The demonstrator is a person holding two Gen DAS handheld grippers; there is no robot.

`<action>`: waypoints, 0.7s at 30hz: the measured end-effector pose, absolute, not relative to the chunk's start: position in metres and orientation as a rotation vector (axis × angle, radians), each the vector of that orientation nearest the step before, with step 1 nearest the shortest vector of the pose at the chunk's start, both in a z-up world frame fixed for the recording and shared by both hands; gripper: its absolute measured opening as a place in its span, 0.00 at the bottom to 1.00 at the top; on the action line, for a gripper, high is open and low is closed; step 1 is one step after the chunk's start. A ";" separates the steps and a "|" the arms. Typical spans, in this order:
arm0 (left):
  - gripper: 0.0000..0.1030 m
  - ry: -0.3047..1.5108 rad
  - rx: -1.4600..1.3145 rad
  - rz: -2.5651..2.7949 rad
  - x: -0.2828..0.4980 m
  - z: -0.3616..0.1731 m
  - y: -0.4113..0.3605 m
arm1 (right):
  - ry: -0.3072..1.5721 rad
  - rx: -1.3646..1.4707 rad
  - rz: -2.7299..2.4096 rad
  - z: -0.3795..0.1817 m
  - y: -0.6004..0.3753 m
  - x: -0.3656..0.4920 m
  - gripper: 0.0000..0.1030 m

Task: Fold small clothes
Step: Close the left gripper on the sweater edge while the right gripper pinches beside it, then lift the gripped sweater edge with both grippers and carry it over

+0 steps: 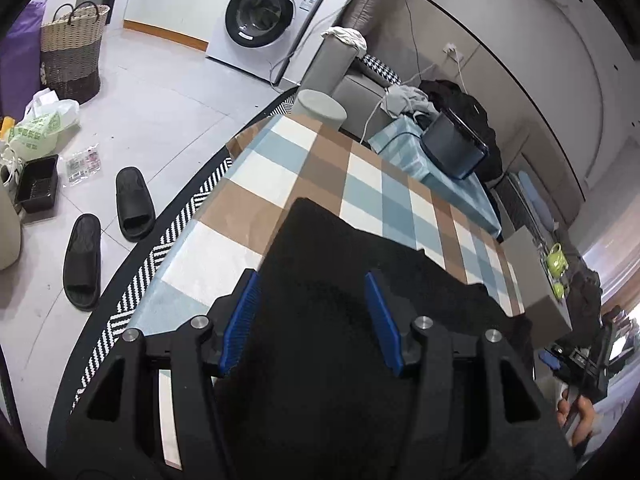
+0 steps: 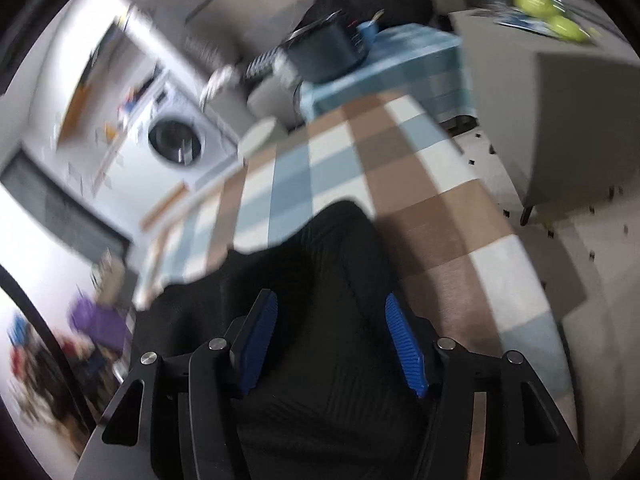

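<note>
A black knitted garment point(image 1: 360, 264) lies on a table with a brown, blue and white checked cloth point(image 1: 280, 184). My left gripper point(image 1: 311, 280) hovers over the garment's near part, jaws apart. Its blue pads point(image 1: 242, 320) stand clear of the cloth on either side. In the blurred right wrist view the same black garment point(image 2: 332, 248) spreads over the checked cloth point(image 2: 420, 208). My right gripper point(image 2: 330, 300) is open above it, with nothing pinched between its blue pads point(image 2: 404, 344).
Left of the table, a washing machine point(image 1: 264, 20), a woven basket point(image 1: 72, 48) and two black slippers point(image 1: 134, 200) stand on the floor. A dark pot point(image 1: 456, 144) sits on a blue-covered surface behind the table. A grey cabinet point(image 1: 536, 276) stands at the right, a round stool point(image 1: 320, 106) at the far corner.
</note>
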State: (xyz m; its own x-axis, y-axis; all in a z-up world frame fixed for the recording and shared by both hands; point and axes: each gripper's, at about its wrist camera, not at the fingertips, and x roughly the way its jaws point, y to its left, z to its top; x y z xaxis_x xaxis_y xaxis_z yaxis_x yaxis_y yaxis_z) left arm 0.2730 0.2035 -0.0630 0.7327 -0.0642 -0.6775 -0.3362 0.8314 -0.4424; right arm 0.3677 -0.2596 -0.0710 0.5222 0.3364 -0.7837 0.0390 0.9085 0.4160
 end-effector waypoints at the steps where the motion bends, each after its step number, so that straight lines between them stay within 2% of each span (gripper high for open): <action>1: 0.49 0.747 -0.571 0.158 0.274 -0.062 0.201 | 1.027 0.349 0.202 -0.073 -0.249 0.372 0.56; 6: 0.51 0.763 -0.518 0.142 0.274 -0.062 0.188 | 1.043 0.059 0.135 -0.086 -0.215 0.397 0.56; 9: 0.51 0.781 -0.510 0.135 0.275 -0.066 0.185 | 1.066 0.004 0.107 -0.101 -0.214 0.411 0.55; 11: 0.51 0.792 -0.508 0.133 0.276 -0.070 0.183 | 1.089 -0.017 0.102 -0.110 -0.215 0.419 0.46; 12: 0.51 0.795 -0.509 0.134 0.276 -0.071 0.182 | 1.094 -0.031 0.115 -0.114 -0.215 0.421 0.32; 15: 0.51 0.799 -0.518 0.129 0.278 -0.073 0.183 | 1.061 -0.015 0.171 -0.109 -0.218 0.417 0.07; 21: 0.51 0.798 -0.514 0.129 0.281 -0.073 0.183 | 0.762 0.262 0.271 -0.061 -0.260 0.384 0.06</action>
